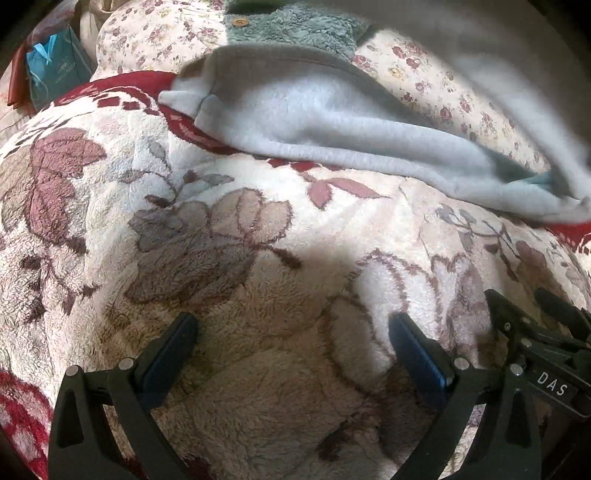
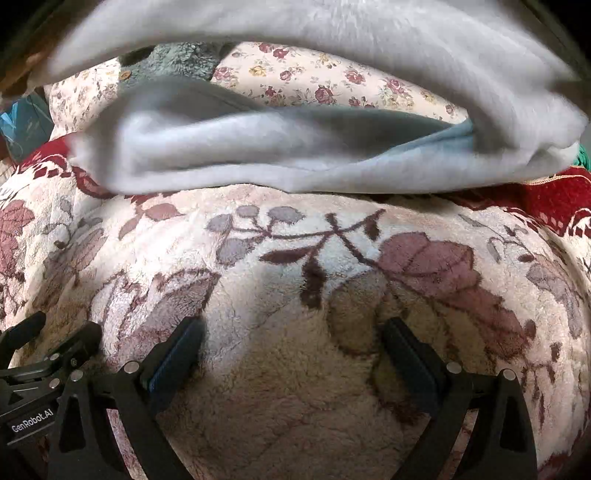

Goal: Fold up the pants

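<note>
The pants (image 1: 332, 125) are pale grey fleece, soft and thick, lying bunched in long folds with a darker grey face turned out along the upper edge and a bluish patch at one end; parts of the cloth are blurred. They lie on the far side of the flowered plush blanket (image 1: 258, 280), across its red border, with a small-rose quilt (image 1: 436, 88) behind them. The left gripper (image 1: 291, 332) stands with its fingers spread wide and nothing between them, low over the blanket, and the pants lie well beyond its tips. The right gripper (image 2: 291, 336) is likewise spread wide and bare, just beside the left one, and the pants (image 2: 258, 155) lie beyond it too. The right wrist view shows a second broad fold of the grey fleece arching across the top, close to the lens. The left wrist view alone shows a blue bag (image 1: 55, 74) beyond the blanket's far left corner, and a teal fuzzy garment (image 1: 295, 26) with a button.
</note>
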Demonstrator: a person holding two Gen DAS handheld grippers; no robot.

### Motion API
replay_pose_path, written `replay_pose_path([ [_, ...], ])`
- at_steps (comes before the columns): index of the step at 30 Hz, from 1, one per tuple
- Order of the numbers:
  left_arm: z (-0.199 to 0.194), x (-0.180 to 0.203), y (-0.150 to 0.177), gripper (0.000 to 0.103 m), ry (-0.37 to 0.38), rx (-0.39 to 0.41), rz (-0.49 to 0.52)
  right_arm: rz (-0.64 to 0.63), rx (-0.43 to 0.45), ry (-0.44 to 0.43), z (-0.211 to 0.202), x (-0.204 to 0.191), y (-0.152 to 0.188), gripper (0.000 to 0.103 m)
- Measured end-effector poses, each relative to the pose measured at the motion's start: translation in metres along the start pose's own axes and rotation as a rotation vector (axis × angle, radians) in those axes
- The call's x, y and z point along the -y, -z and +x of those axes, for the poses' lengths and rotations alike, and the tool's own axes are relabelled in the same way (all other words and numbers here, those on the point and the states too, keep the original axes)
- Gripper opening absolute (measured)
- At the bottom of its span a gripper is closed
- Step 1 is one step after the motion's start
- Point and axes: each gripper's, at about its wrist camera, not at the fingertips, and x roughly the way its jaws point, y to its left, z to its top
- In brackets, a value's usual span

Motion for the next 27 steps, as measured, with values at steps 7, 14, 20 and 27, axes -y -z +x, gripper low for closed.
replay_pose_path([
  [7, 0.0, -0.0009, 0.0001, 0.103, 0.0, 0.0, 0.0, -0.001, 0.0, 0.003, 0.0005, 0.0003, 0.0005, 0.1],
  [14, 0.0016, 0.0025, -0.0004, 0.103, 0.0, 0.0, 0.0, -0.001, 0.001, 0.004, 0.0012, -0.0027, -0.0005, 0.1],
  [20, 0.0015, 0.0025, -0.0004, 0.103, 0.0, 0.0, 0.0, -0.001, 0.0, 0.004, 0.0007, -0.0035, -0.0009, 0.1],
  [27, 0.0016, 0.0025, -0.0005, 0.103, 0.0, 0.0, 0.0, 0.0, -0.002, 0.005, 0.0005, -0.003, -0.0012, 0.1],
])
